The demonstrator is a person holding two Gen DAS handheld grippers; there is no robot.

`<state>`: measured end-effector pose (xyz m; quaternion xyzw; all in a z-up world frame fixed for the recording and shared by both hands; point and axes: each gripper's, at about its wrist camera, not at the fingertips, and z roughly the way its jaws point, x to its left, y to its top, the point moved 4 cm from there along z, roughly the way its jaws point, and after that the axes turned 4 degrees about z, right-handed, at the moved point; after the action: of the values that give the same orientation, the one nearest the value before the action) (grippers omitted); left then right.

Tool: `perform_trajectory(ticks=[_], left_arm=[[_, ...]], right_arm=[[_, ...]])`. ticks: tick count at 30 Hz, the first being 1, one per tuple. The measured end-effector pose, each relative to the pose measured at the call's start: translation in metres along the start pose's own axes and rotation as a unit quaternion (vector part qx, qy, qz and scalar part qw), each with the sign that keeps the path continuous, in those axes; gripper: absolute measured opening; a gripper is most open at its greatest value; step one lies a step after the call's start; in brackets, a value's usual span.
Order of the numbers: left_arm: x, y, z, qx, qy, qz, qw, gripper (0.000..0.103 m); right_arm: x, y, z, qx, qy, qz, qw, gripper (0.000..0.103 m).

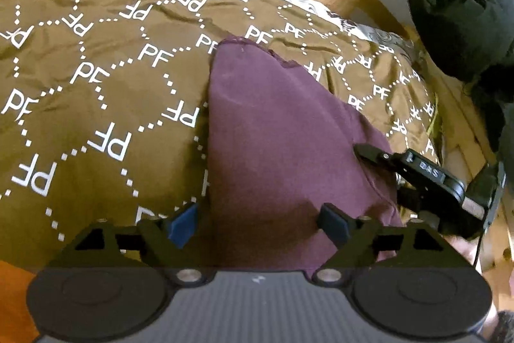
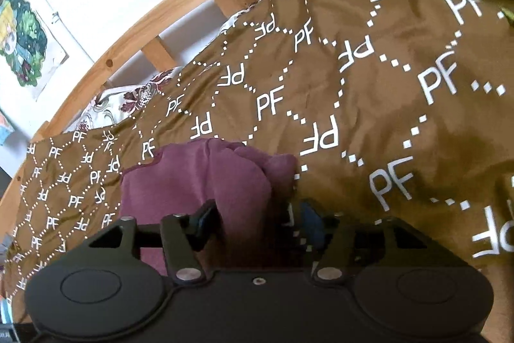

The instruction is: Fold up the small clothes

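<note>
A maroon garment (image 1: 279, 130) lies folded on a brown bedspread printed with white "PF" letters (image 1: 96, 69). My left gripper (image 1: 258, 222) is open, its blue-padded fingers spread over the garment's near left edge. My right gripper shows at the garment's right side in the left wrist view (image 1: 414, 179). In the right wrist view the garment (image 2: 199, 179) is bunched at its far right corner, and my right gripper (image 2: 257, 221) is open with the cloth between its fingers.
A wooden bed rail (image 2: 135, 31) and white wall run along the far side. A black padded jacket (image 1: 465, 15) sits at the bed's right end. Floral bedding (image 2: 135, 95) shows under the bedspread's edge. An orange patch (image 1: 13, 294) is at near left.
</note>
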<state>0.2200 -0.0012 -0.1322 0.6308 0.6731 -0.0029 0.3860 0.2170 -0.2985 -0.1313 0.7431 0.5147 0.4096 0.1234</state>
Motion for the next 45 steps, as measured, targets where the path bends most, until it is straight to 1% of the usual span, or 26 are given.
perform_trajectory(ticks=[1,4,7,8,10,16,22,25,30,35,37,38,39,41,42,43,44,45], left_arm=[[0.003,0.002,0.003,0.001,0.003,-0.006,1.0000,0.091],[0.011,0.002,0.019,0.017,0.013,-0.023,0.9995,0.096],[0.015,-0.001,0.031,0.027,0.009,-0.039,0.9988,0.100],[0.014,-0.001,0.032,0.027,0.010,-0.038,0.9988,0.101],[0.012,-0.001,0.033,0.028,0.013,-0.030,0.9991,0.102],[0.011,-0.002,0.033,0.028,0.014,-0.026,0.9992,0.102],[0.011,-0.002,0.034,0.028,0.015,-0.027,0.9991,0.102],[0.011,-0.002,0.034,0.028,0.015,-0.026,0.9991,0.102],[0.012,-0.002,0.034,0.027,0.014,-0.031,0.9991,0.102],[0.013,-0.002,0.034,0.024,0.009,-0.043,0.9987,0.102],[0.013,-0.001,0.034,0.031,0.000,-0.042,0.9986,0.102],[0.012,-0.001,0.034,0.038,-0.013,-0.038,0.9985,0.102],[0.010,-0.001,0.035,0.042,-0.023,-0.034,0.9983,0.102],[0.007,0.000,0.034,0.040,-0.033,-0.027,0.9983,0.094],[0.006,0.000,0.034,0.039,-0.033,-0.021,0.9985,0.091],[0.004,0.001,0.033,0.037,-0.033,-0.013,0.9987,0.083],[0.003,0.001,0.033,0.036,-0.033,-0.007,0.9988,0.073],[0.001,0.002,0.032,0.034,-0.031,-0.004,0.9990,0.069]], right_arm=[[0.000,0.000,0.001,0.001,0.006,0.003,1.000,0.073],[0.003,-0.001,0.005,0.007,0.017,-0.001,1.000,0.081],[0.007,-0.003,0.011,0.015,0.004,-0.030,0.999,0.083],[0.009,-0.004,0.012,0.015,0.001,-0.040,0.999,0.084],[0.010,-0.006,0.013,0.016,0.002,-0.049,0.999,0.089],[0.014,-0.007,0.018,0.018,0.008,-0.055,0.998,0.095],[0.013,-0.005,0.019,0.017,0.013,-0.042,0.999,0.095],[0.012,-0.003,0.020,0.016,0.011,-0.036,0.999,0.093],[0.012,-0.005,0.016,0.012,0.003,-0.048,0.999,0.088],[0.012,-0.006,0.015,0.010,0.005,-0.045,0.999,0.087],[0.012,-0.006,0.015,0.009,0.005,-0.045,0.999,0.086],[0.012,-0.006,0.014,0.008,0.005,-0.045,0.999,0.086],[0.013,-0.006,0.014,0.007,0.005,-0.046,0.999,0.082],[0.015,-0.007,0.013,0.007,0.006,-0.050,0.999,0.074],[0.017,-0.008,0.012,0.008,0.008,-0.054,0.998,0.068],[0.018,-0.008,0.011,0.007,0.009,-0.059,0.998,0.062],[0.020,-0.008,0.011,0.006,0.010,-0.064,0.998,0.058],[0.023,-0.009,0.010,0.004,0.010,-0.070,0.997,0.049]])
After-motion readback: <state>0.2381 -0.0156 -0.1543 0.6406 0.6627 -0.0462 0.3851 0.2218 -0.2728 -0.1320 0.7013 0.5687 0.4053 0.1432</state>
